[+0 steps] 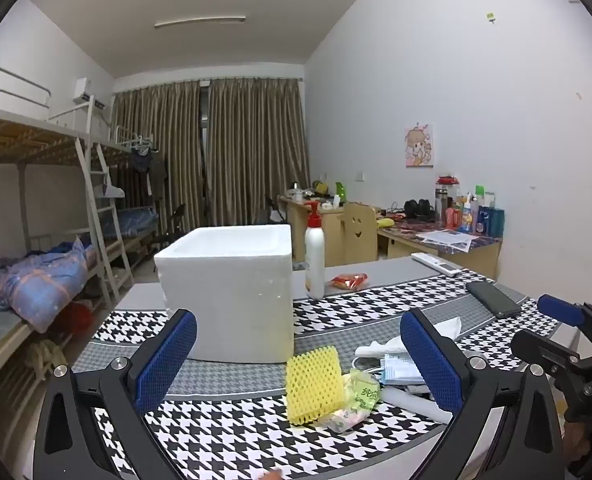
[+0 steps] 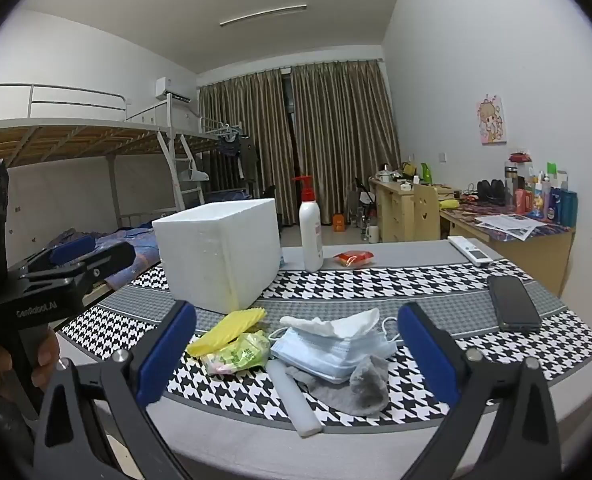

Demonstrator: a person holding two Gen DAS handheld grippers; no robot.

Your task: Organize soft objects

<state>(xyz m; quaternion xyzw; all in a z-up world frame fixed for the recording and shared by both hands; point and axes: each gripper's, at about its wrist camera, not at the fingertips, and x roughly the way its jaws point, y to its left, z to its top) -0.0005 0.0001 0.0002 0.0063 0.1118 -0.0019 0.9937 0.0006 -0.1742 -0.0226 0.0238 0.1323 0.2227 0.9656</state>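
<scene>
Nothing sorted yet; left gripper (image 1: 297, 354) and right gripper (image 2: 296, 342) both gape, empty; mesh sleeve (image 1: 313, 384), masks (image 2: 327, 350), sock (image 2: 359, 388) (all loose) lie beside foam box (image 1: 232, 280).

The foam box (image 2: 216, 254) and pump bottle (image 2: 309, 236) blocked the desk's (image 2: 415, 284) far side; cloth before the phone (image 2: 513, 303) lay bare.
</scene>
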